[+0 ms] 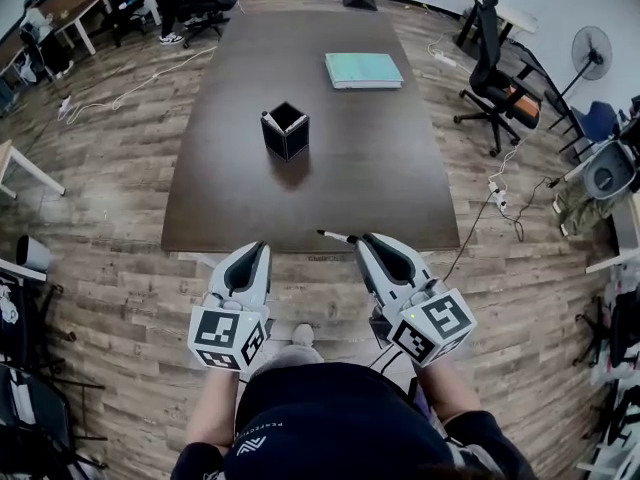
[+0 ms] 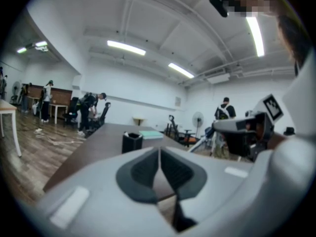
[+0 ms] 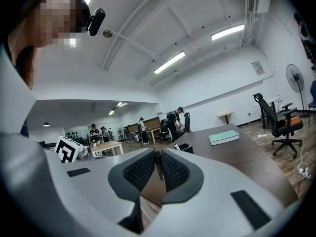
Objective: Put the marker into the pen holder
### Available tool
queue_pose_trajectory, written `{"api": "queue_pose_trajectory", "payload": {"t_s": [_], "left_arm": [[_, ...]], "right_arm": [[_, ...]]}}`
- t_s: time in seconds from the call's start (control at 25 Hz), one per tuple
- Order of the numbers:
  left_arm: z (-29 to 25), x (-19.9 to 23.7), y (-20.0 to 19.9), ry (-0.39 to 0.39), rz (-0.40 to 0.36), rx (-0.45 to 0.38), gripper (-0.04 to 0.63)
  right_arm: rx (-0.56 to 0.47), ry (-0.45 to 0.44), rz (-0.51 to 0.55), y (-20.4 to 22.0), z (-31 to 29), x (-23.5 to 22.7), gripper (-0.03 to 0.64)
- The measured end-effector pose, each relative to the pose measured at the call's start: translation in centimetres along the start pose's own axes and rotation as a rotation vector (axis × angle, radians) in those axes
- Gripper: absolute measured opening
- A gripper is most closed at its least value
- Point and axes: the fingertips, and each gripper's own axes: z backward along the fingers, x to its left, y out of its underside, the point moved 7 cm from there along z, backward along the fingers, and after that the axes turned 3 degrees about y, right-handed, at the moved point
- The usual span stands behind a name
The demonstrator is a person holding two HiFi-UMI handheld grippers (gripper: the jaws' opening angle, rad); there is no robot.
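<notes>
Marker (image 1: 336, 236) is pinched crosswise in the right hand-held gripper (image 1: 363, 241), its length sticking out leftward over the near edge of the table (image 1: 230, 203). Left hand-held gripper (image 1: 257, 249) has its jaws pressed together on nothing. Pen holder (image 1: 286, 130) stands well ahead, mid-table, with its opening facing up. The carry probably needs the marker tipped upright before lowering, aimed at the centre of the opening so it clears the rim. Room looks ample: bare table lies between, and the book (image 1: 363, 69) is far back on the right.
</notes>
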Motion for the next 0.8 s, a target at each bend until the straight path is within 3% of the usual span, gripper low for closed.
{"api": "queue_pose_trajectory", "payload": {"t_s": [0.4,0.8], "left_arm": [[-2.1,4.9,0.0,-0.002,0.034,0.005,0.015],[-5.9,7.1,-1.5,-0.073,0.063,-0.019,0.015]], "right_arm": [[0.01,0.009,0.023,-1.2,-6.2,-0.6,0.032],[0.004,-0.094,0.046,-3.7,-12.3,-3.3,0.032]]}}
